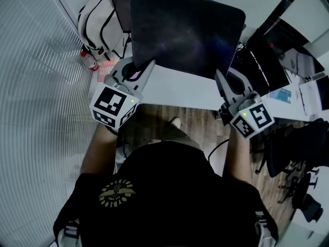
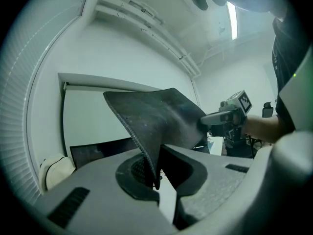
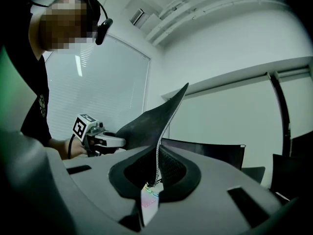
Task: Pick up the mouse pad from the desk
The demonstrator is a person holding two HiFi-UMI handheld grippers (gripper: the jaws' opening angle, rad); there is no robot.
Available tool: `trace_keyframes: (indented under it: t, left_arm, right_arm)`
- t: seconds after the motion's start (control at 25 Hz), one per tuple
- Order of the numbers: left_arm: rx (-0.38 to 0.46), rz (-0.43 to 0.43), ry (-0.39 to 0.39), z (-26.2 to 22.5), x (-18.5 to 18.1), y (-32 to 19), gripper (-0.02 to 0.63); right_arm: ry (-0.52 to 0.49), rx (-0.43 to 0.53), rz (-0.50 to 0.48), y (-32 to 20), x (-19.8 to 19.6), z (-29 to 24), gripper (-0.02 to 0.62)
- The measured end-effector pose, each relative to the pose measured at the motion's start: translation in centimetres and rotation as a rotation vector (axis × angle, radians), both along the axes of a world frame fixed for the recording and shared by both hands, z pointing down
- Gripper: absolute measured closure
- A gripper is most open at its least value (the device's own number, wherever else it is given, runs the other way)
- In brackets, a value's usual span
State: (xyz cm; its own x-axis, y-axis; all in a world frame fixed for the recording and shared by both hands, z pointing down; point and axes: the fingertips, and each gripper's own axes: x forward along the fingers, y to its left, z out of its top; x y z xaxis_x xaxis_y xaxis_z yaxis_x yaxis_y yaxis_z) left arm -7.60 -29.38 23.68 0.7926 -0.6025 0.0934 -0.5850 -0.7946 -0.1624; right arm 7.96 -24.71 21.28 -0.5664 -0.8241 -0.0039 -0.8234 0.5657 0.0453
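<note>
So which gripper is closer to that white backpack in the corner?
Left. The left gripper holds the mouse pad by its near corner, just beside the white backpack. The right gripper holds the other near corner, on the pad's far side from it.

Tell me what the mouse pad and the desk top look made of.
The mouse pad: probably cloth over a rubbery base, matte dark; it bends in the air, with a stitched edge and a woven-looking texture beside it. The desk top: smooth white, likely laminate or painted board; the pictures leave that open.
</note>
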Motion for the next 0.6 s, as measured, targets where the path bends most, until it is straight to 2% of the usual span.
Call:
trace_keyframes:
  t: [0.6]
  left_arm:
    - [0.018,0.005,0.004,1.3,0.5,-1.2,0.584]
  right_arm:
    - [0.008,0.008,0.007,-1.0,0.5,1.4,0.581]
